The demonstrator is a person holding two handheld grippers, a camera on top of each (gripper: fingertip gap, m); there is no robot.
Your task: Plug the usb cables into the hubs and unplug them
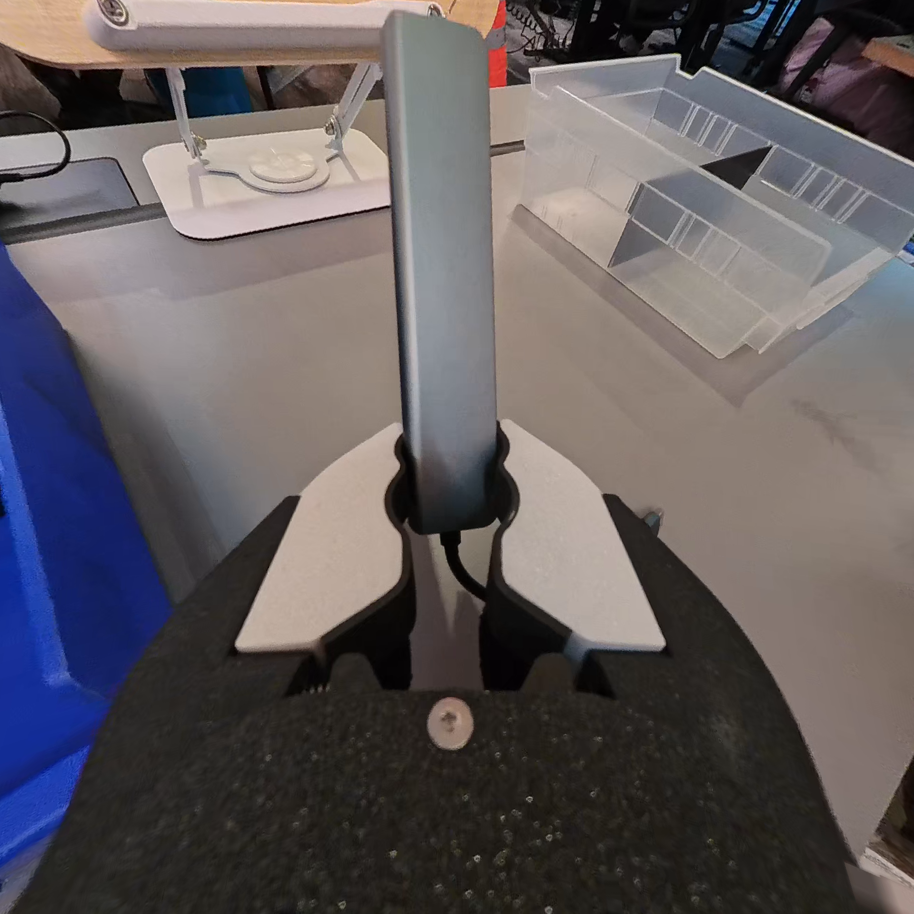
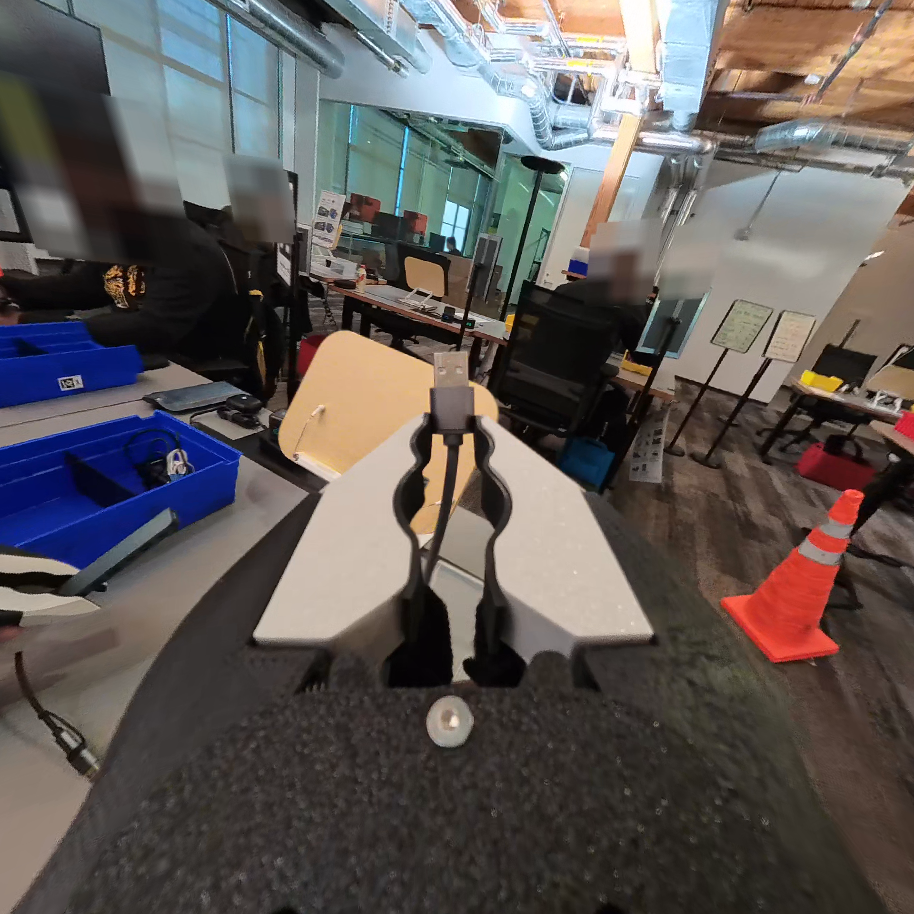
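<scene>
The table point(image 1: 618, 470) carries everything, and the hub point(image 1: 440, 277) is the landmark. Beyond and right of the hub lies a clear bin point(image 1: 717, 212); beyond and left of it sits a white stand point(image 1: 267, 193); a blue bin point(image 1: 59, 494) fills the edge left of it. The hub is a long grey bar, clamped at its near end by the left gripper point(image 1: 451, 475), whose fingers are closed tight on its narrow sides; its long axis runs straight ahead along the fingers, away from the camera, and its own black cord drops out of the clamped end. Its ports do not show from here. The right gripper point(image 2: 451, 420) pinches the black shell of the plug point(image 2: 451, 386), nearly closed, with the metal tip pointing forward past the fingertips and the cable point(image 2: 442, 494) trailing back between the fingers. In the right wrist view the plug aims out at the room, and the hub appears as a dark bar point(image 2: 123, 549) low and well to the left of it. So, as I judge it, the plug's axis is not yet lined up with any port: the right gripper must swing left toward the hub and turn the tip square to the hub's side.
</scene>
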